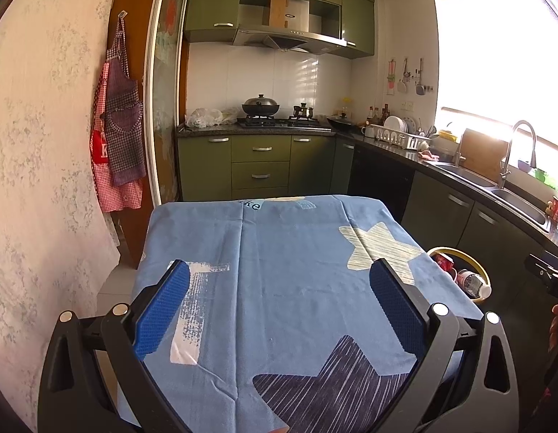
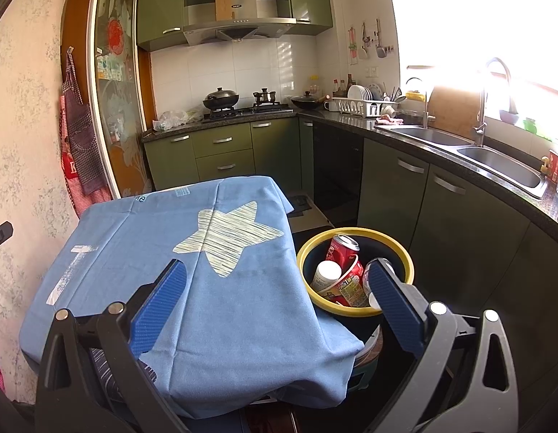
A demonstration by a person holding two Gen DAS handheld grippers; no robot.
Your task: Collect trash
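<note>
Red can (image 2: 342, 249) in bin (image 2: 354, 311), lettering unreadable

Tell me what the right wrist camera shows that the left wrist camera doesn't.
Only the right wrist view looks down into the yellow-rimmed bin and shows its contents: a red soda can, a white-capped bottle and a red instant-noodle cup. It also shows the tablecloth's right edge draping down.

Only the left wrist view shows the dark striped star on the cloth's near end, with just a sliver of the bin.

Both show the blue tablecloth, its pale star, the stove with a wok, the sink, and open, empty grippers: left gripper, right gripper.
</note>
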